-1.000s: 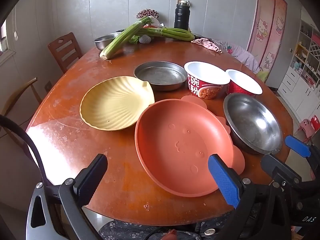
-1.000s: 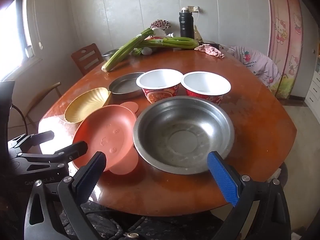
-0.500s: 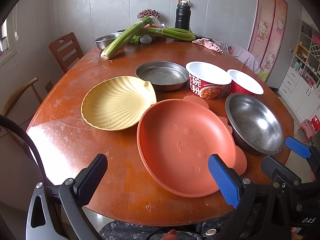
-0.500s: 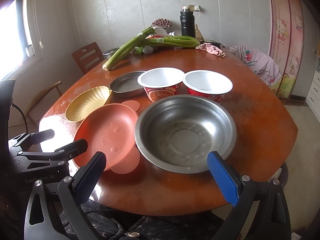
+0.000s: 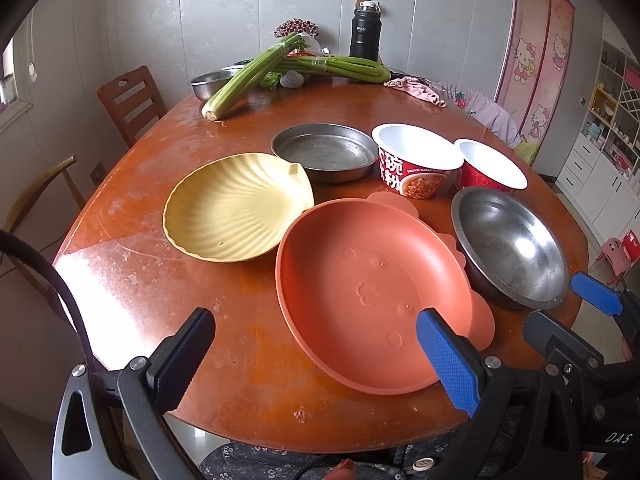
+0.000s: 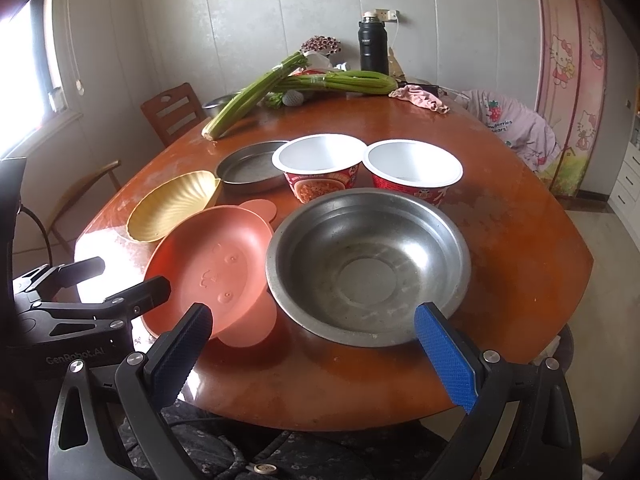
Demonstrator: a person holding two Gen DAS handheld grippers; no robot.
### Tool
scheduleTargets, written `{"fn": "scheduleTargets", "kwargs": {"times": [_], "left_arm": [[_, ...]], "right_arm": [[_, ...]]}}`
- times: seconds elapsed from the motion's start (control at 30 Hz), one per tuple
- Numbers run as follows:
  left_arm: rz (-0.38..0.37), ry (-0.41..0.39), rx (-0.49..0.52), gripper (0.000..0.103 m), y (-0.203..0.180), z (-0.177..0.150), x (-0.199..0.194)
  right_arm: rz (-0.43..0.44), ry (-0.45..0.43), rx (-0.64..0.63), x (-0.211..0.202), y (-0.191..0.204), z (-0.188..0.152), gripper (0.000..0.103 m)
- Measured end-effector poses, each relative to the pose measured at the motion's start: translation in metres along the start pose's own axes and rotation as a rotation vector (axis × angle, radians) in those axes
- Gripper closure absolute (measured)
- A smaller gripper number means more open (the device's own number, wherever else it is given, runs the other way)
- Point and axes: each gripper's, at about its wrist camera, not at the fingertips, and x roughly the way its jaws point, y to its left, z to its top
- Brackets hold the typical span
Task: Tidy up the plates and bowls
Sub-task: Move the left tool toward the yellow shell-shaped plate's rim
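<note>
The round wooden table [image 5: 132, 280] spreads out in front of me, and I hold both tools just off its near edge. Nearest on my left sits the orange plate [image 5: 368, 288], its rim touching the steel bowl [image 6: 368, 264] to its right and slightly overlapping the yellow shell-shaped plate [image 5: 232, 208] behind it on the left. Further back lies the flat metal pan [image 5: 326, 152], with two red paper noodle bowls beside it: the first [image 5: 416, 164] just right of the pan, the second [image 5: 490, 170] touching it. At the far end lie celery stalks [image 5: 248, 76] and a black flask [image 5: 364, 32]. My left gripper [image 5: 316, 352] hangs spread wide before the orange plate, holding nothing. My right gripper [image 6: 314, 354] is likewise apart and empty, framing the steel bowl.
</note>
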Motion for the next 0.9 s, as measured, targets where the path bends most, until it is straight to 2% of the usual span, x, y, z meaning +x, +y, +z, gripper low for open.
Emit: {"fn": "scheduleTargets", "kwargs": {"times": [0.57,0.9], "left_arm": [[0.018,-0.012,-0.009,0.002,0.010,0.011,-0.003],[0.040,-0.015,-0.068,0.002,0.037,0.023,-0.003]], "right_arm": [[0.016,-0.006,-0.014,0.001,0.008,0.019,0.002],[0.046,0.001,-0.058,0.011,0.027,0.038,0.002]]}}
